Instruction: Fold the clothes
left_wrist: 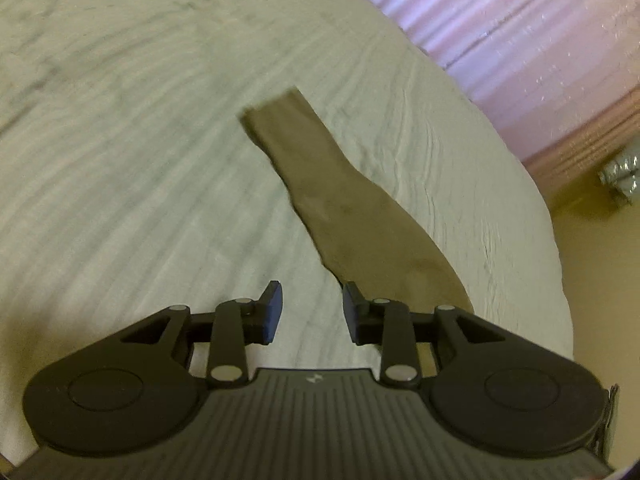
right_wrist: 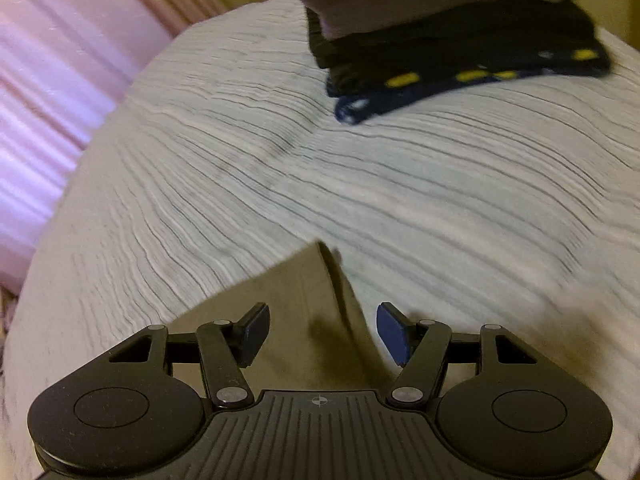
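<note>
Tan sock (left_wrist: 352, 204) flat on grey-grained table (left_wrist: 120, 160), seemingly beneath both wide-open, empty jaws, left gripper (left_wrist: 312, 312) and right gripper (right_wrist: 323, 334).

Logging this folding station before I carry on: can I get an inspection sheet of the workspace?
Surface: round table, pale wood grain.
Job's things: tan garment lying flat; stack of folded clothes at the far edge.
Clutter: nothing seen on the table.
Grippers: left claw open, holding nothing; right claw open above the tan garment.
Cables: nothing seen.
Surroundings: pink curtain; crumpled silvery thing on the floor.
</note>
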### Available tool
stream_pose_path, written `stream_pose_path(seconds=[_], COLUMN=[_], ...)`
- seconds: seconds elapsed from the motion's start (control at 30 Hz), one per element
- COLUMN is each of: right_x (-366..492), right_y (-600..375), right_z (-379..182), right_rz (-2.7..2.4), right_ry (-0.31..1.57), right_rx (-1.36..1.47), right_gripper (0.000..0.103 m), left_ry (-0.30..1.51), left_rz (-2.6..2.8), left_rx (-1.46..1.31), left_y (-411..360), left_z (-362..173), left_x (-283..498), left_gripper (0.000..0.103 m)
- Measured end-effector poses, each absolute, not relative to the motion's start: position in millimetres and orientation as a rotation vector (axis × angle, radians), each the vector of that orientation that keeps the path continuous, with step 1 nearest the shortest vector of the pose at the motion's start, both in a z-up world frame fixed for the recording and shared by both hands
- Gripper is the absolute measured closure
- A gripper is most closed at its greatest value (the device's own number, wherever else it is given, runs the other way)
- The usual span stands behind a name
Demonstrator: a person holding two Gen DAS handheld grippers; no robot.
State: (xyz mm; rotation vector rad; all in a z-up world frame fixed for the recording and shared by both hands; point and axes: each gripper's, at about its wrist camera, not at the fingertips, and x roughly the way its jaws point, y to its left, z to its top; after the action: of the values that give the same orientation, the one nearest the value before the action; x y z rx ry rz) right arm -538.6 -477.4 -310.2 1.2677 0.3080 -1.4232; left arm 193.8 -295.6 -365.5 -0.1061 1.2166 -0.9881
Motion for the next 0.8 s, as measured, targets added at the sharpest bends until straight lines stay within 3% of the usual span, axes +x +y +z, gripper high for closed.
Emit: stream_pose_path(seconds=[0.17, 0.2, 0.23, 0.3, 0.43, 0.57, 0.67, 0.7, 0.8], right_x=[-554.8, -555.0, -552.9, -545.3, -560.8, -554.9, -548.9, -547.0, -540.8], right_y=[-513.6, -520.2, -524.3, -528.4, -521.7, -528.8, -533.6, -534.3, -539.4], right_z=[-350.3, -359.2, -363.9, -360.2, -340.3, -355.8, -349.2, -346.1, -342.1], right_rz=[-1.3, -1.274, -1.259, -1.25, -1.342, -1.338, -1.387, -1.411, -1.463], right_ry=[0.275, 0.271, 0.285, 0.337, 0.305, 0.416, 0.39, 0.386, 0.406], right_rx=[1.328, 1.347, 1.356, 1.288, 1.199, 1.246, 1.244, 1.236, 1.224], right_gripper=[0.04, 0.069, 0.083, 0.092, 0.093, 0.084, 0.045, 0.037, 0.037], left_ry=[1.231, 1.235, 1.236, 1.228, 1.172, 1.152, 1.133, 1.127, 1.126], left_rz=[-0.984, -0.978, -0.973, -0.97, -0.963, -0.9, -0.854, -0.838, -0.788], left_rx=[-0.087, -0.089, -0.09, -0.093, -0.074, -0.081, -0.085, -0.087, -0.109], left_y=[-313.2, -315.7, -318.3, -323.9, -335.8, -350.0, -360.3, -363.3, -373.4], left_z=[-373.5, -374.5, -374.6, -372.4, -370.3, -379.0, -383.8, -385.3, -393.3], left_x=[169.6, 167.4, 166.0, 165.3, 175.3, 198.5, 219.5, 226.7, 252.9], left_gripper=[0.076, 0.076, 0.076, 0.076, 0.075, 0.071, 0.064, 0.061, 0.059])
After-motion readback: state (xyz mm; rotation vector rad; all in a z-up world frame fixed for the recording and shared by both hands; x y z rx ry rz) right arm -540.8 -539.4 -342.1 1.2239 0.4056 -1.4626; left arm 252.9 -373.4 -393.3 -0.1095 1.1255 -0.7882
